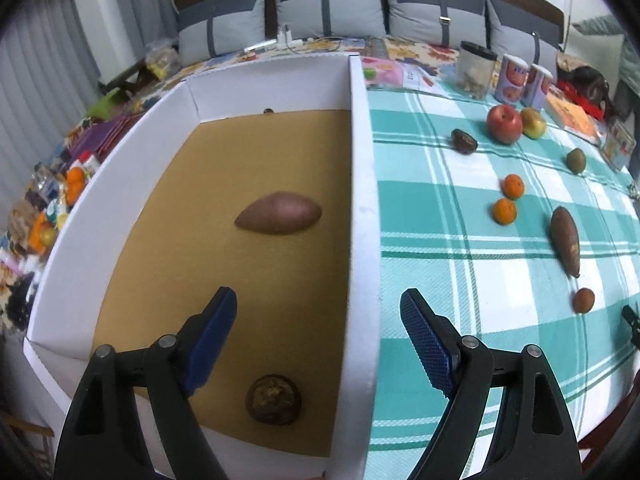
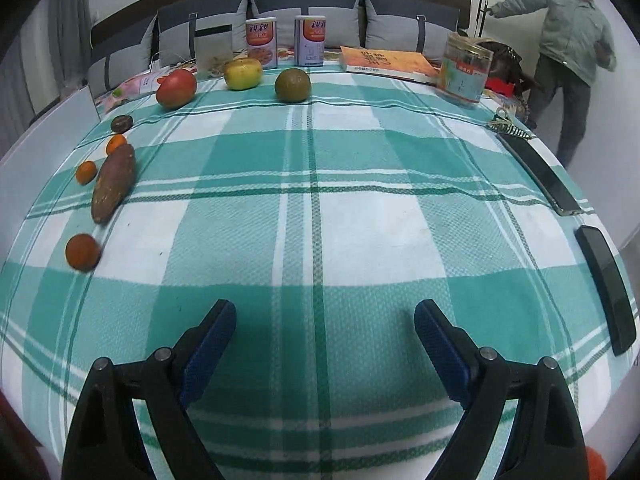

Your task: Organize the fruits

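A white box with a tan floor holds a sweet potato and a dark round fruit. My left gripper is open and empty above the box's right wall. On the checked cloth lie a red apple, a yellow apple, a dark fruit, a green fruit, two tangerines, a second sweet potato and an orange fruit. My right gripper is open and empty over bare cloth, right of the sweet potato and orange fruit.
Two cans, a jar and a book stand along the far edge. Two phones and a hair clip lie at the right edge. A person stands at the far right. Cushions line the back.
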